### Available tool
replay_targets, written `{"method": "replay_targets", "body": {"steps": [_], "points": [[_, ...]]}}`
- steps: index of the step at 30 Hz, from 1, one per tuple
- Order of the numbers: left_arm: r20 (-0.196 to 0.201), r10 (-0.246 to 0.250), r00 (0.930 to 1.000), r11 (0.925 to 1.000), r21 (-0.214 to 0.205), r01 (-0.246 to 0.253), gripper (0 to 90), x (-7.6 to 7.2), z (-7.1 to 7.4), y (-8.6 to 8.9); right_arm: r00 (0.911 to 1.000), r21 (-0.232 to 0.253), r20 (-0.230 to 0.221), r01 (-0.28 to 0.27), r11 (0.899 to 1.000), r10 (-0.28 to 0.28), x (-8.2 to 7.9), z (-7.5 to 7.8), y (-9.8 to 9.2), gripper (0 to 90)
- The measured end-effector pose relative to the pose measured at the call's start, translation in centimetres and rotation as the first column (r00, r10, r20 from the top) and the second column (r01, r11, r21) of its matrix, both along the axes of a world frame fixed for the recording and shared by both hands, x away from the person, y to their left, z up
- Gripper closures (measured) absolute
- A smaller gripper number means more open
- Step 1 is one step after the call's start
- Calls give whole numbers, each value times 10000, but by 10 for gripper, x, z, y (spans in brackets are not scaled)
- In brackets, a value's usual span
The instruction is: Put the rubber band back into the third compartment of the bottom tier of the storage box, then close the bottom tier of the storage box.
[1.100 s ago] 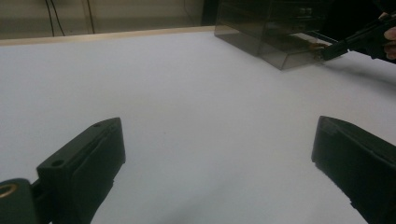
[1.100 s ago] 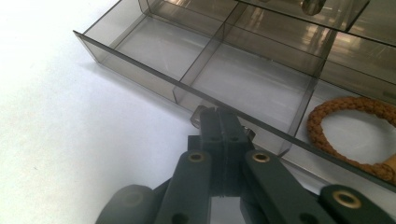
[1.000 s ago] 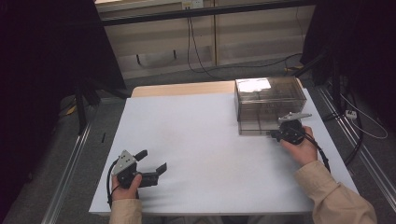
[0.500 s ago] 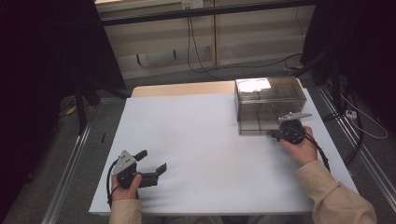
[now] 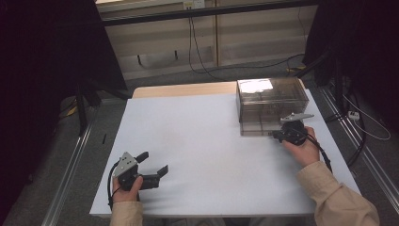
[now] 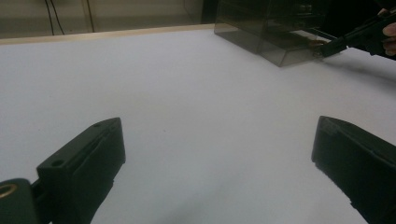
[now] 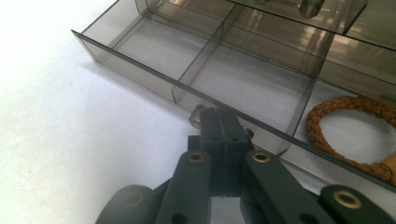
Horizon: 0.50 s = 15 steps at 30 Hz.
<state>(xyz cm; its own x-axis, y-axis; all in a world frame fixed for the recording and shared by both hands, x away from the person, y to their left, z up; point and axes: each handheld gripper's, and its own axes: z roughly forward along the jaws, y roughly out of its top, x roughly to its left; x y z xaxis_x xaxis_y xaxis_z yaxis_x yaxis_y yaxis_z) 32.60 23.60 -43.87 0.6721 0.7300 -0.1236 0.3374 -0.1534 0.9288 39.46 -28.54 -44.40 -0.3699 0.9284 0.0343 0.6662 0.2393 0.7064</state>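
Tongs first: from the high view, my right tongs (image 5: 276, 135) sit at the near face of the smoky drawer box (image 5: 273, 104), with my right hand (image 5: 301, 147) just behind them on the white bench (image 5: 202, 141). My left tongs (image 5: 153, 165) lie well away from the box, toward the near left corner of the bench, held by my left hand (image 5: 126, 188), their jaws spread apart with nothing between them. Along the left gripper view, those left tongs (image 6: 215, 154) gape wide over bare bench, and the box (image 6: 271, 23) stands far off at the upper right, where my right tongs (image 6: 322, 50) touch its pulled-out bottom drawer (image 6: 289, 49). Through the right gripper view, my right tongs (image 7: 219, 123) are clenched, jaws pressed flat together at the small clear knob (image 7: 196, 115) on the drawer's front wall (image 7: 140, 63). I cannot tell how much of the knob they pinch. Inside the drawer, in the compartment to the right of the knob, lies a brown braided ring (image 7: 350, 128).
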Motion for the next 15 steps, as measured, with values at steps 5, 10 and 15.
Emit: {"method": "replay_targets", "body": {"steps": [5,10,15], "points": [[1,7,10000,10000,-9,-7,29,0,0,0,10000,-5,-4,20,10000,-20,0,0,0,900],[-31,25,10000,10000,-51,-25,28,0,-1,0,10000,0,-16,32,10000,-32,1,0,0,900],[-21,4,10000,10000,-3,-4,28,0,-1,0,10000,11,2,88,10000,-88,3,0,-1,900]]}}
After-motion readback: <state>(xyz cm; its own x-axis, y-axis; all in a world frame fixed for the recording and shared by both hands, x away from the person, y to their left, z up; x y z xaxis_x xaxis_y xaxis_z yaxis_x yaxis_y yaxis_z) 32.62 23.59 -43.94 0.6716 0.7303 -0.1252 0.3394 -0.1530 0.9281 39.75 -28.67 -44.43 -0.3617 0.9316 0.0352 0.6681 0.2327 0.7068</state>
